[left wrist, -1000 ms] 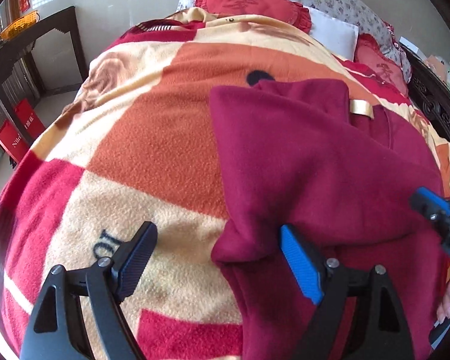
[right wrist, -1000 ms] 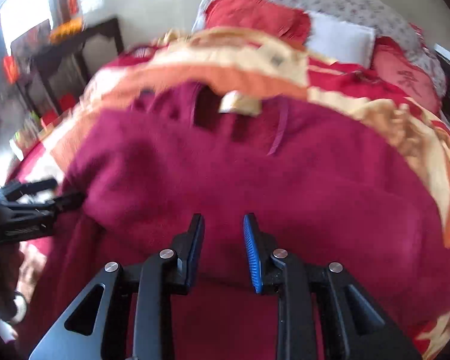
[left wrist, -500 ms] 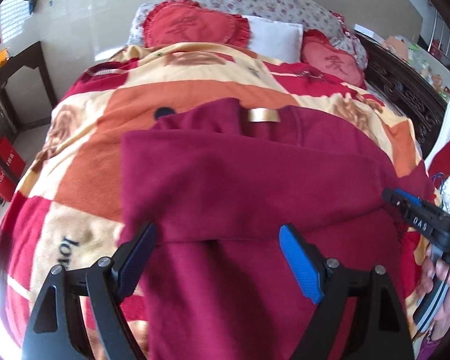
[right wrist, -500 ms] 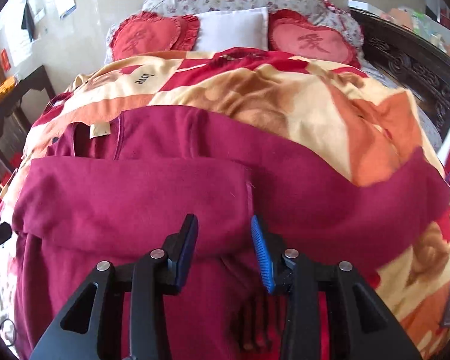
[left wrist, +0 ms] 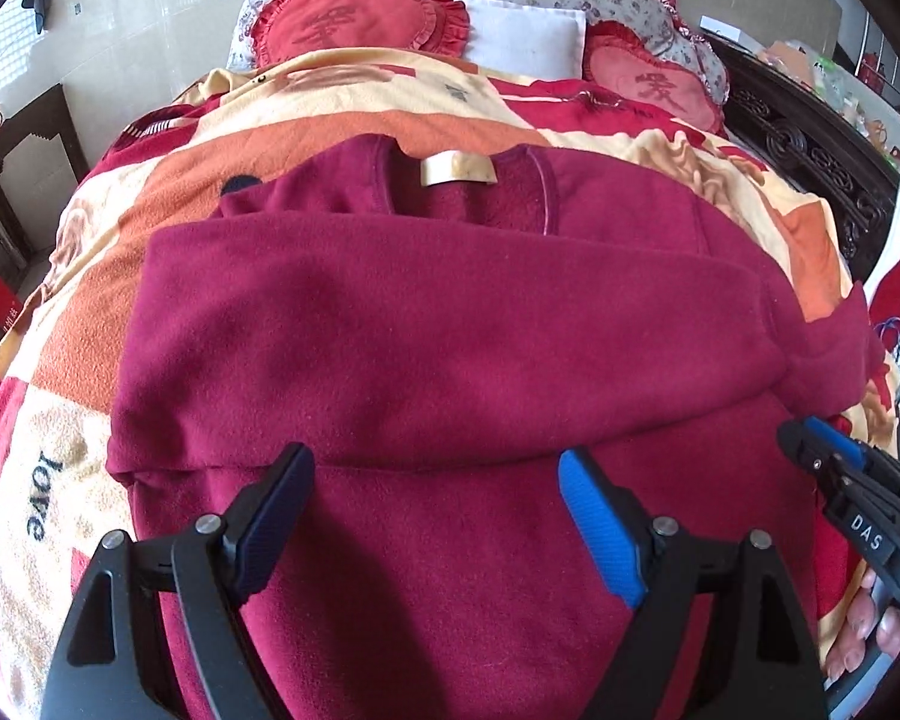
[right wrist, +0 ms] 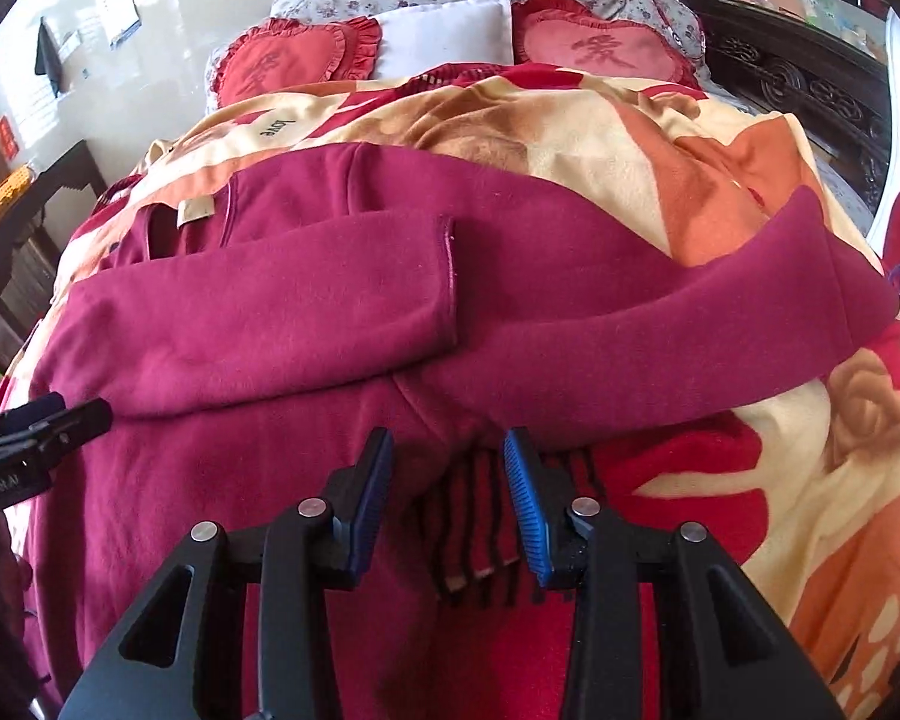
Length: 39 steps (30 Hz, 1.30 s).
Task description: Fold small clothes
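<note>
Left gripper [left wrist: 429,519]: jaws wide apart, empty, now centred over the garment rather than at its left edge.
Right gripper [right wrist: 447,495]: jaws parted wider than a second ago, empty, above the garment's right edge.
Maroon sweater [left wrist: 450,324]: flat on the blanket [left wrist: 84,312], left sleeve [right wrist: 258,312] folded across the chest, right sleeve [right wrist: 690,312] extended.
Bed: pillows [left wrist: 522,42] beyond.

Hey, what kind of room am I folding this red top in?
Most likely a bedroom at home. The top lies on a blanket spread over a bed, with heart-shaped cushions and a white pillow at its head.
</note>
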Motion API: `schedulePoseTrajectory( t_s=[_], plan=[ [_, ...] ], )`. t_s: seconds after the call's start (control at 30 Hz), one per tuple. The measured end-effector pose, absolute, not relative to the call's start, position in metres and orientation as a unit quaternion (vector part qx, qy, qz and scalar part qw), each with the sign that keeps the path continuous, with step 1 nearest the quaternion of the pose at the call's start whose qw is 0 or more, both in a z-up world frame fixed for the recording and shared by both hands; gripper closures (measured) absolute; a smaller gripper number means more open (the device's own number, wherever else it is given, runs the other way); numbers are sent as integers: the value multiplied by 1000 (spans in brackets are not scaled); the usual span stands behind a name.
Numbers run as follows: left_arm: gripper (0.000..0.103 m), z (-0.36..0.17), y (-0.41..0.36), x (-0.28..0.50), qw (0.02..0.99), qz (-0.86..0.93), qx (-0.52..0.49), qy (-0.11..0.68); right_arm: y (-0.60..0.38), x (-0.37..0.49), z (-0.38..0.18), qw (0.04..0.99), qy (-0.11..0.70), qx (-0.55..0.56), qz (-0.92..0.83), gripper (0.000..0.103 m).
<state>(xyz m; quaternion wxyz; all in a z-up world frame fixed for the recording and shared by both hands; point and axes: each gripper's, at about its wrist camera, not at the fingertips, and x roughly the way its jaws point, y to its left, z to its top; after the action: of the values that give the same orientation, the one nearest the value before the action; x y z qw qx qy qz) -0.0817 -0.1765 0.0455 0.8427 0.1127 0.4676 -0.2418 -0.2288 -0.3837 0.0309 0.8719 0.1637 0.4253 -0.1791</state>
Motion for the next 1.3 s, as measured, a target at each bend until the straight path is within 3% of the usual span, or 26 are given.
schedulePoseTrajectory(
  t_s=[0.73,1.3],
  plan=[
    [16,23,-173,-75,835,-225,114,488,-374,-227,15,871,429,170,-169,78],
    [16,52,-166,-89,845,-245,86,467,-368,-225,26,870,432,164,-174,77]
  ],
)
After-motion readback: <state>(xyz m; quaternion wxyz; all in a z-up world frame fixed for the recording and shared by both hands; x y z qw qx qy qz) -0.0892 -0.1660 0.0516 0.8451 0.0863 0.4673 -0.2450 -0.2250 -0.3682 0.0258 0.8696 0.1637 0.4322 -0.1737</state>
